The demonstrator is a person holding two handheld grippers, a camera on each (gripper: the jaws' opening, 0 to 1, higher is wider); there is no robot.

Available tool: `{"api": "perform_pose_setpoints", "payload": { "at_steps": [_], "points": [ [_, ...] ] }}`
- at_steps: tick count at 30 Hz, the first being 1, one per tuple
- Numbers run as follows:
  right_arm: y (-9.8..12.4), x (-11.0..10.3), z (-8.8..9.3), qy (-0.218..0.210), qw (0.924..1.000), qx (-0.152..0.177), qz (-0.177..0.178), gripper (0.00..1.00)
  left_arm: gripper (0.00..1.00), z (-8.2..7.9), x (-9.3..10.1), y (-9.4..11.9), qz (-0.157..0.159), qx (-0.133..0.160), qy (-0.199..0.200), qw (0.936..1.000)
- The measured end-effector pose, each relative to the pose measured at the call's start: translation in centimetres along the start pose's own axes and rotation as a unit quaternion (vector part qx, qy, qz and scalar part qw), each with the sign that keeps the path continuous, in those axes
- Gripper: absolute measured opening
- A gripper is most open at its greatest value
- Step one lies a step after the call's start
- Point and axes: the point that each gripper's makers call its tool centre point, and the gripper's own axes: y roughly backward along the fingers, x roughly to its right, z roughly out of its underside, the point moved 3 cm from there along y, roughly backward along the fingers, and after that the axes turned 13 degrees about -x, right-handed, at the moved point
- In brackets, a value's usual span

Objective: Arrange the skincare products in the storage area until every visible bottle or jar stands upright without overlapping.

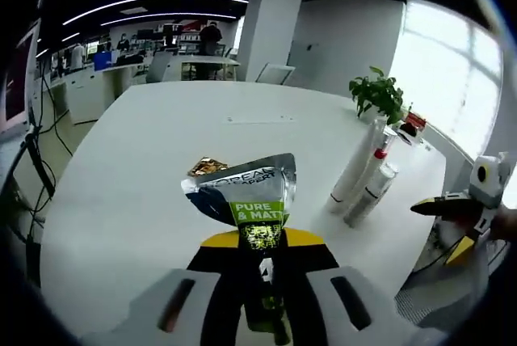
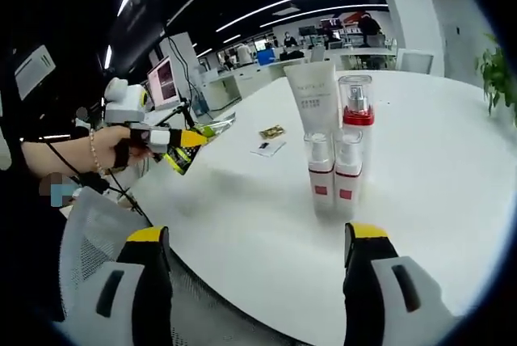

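Observation:
My left gripper is shut on a silver and green tube marked PURE & MATT, held above the white table. In the right gripper view, that left gripper shows at the left in a person's hand, with the tube sticking out over the table edge. My right gripper is open, with nothing between its jaws. Just beyond it a tall white tube, a red-collared pump bottle and two small bottles stand upright, close together. The same cluster appears at the right in the left gripper view.
A gold sachet lies on the table behind the held tube; in the right gripper view it lies by a white one. A potted plant stands at the far table edge. A mesh chair sits near the table's rim.

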Motion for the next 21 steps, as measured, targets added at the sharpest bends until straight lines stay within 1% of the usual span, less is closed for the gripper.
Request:
{"api": "perform_pose_setpoints", "payload": {
  "at_steps": [3, 6, 8, 9, 12, 18, 21],
  "points": [
    [0.2, -0.7, -0.8, 0.001, 0.9997, 0.015, -0.018, 0.85, 0.12, -0.2, 1.1, 0.8, 0.007, 0.004, -0.014, 0.9999],
    [0.2, -1.2, -1.3, 0.004, 0.9992, 0.024, -0.032, 0.82, 0.12, -0.2, 2.0, 1.4, 0.018, 0.008, -0.021, 0.9996],
    [0.1, -1.6, -1.5, 0.008, 0.9989, 0.026, -0.039, 0.8, 0.12, -0.1, 2.8, 1.7, 0.026, 0.011, -0.024, 0.9993],
    [0.0, -1.7, -1.5, 0.008, 0.9987, 0.027, -0.042, 0.79, 0.12, -0.1, 3.5, 2.1, 0.033, 0.012, -0.026, 0.999],
    [0.0, -2.4, -2.0, 0.004, 0.9976, 0.038, -0.057, 0.77, 0.12, 0.0, 4.4, 2.4, 0.041, 0.014, -0.037, 0.9984],
    [0.3, -3.3, -3.2, -0.013, 0.994, 0.064, -0.088, 0.72, 0.12, 0.2, 6.5, 3.1, 0.077, 0.023, -0.049, 0.9956],
    [0.6, -4.0, -4.5, -0.028, 0.9902, 0.083, -0.108, 0.67, 0.12, 0.1, 7.6, 3.4, 0.097, 0.03, -0.054, 0.9934]
  ]
}}
